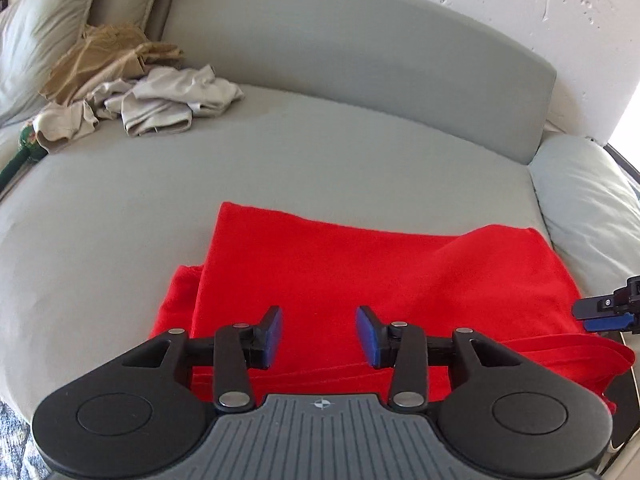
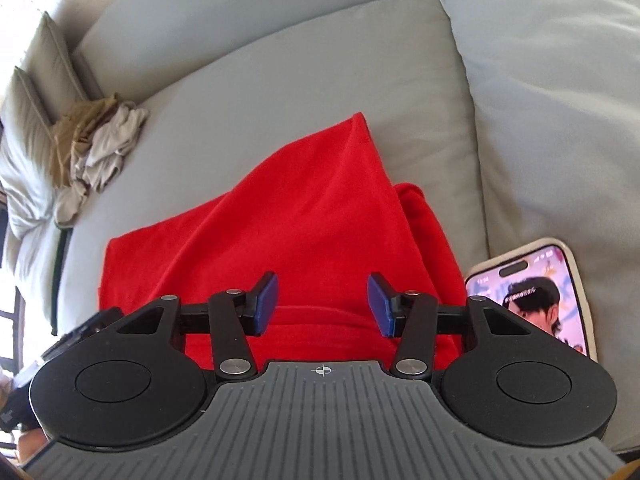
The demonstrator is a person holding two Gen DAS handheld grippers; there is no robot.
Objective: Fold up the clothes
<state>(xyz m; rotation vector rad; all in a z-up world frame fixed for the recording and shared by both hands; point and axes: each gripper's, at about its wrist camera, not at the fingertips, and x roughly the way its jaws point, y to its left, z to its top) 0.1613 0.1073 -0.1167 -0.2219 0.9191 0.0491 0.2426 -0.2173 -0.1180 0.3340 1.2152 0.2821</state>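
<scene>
A red garment (image 1: pixel 360 272) lies partly folded on the grey sofa seat (image 1: pixel 120 208), near its front edge. It also shows in the right wrist view (image 2: pixel 304 208). My left gripper (image 1: pixel 319 334) is open and empty just above the garment's near edge. My right gripper (image 2: pixel 322 306) is open and empty above the garment's near part. The tip of the right gripper (image 1: pixel 604 312) shows at the right edge of the left wrist view, beside the garment's right side.
A pile of beige and tan clothes (image 1: pixel 132 88) lies at the sofa's far left, also in the right wrist view (image 2: pixel 96 152). Cushions (image 1: pixel 44 28) stand behind it. A phone (image 2: pixel 532 292) with a lit screen lies right of the garment. A pillow (image 1: pixel 588 200) is at right.
</scene>
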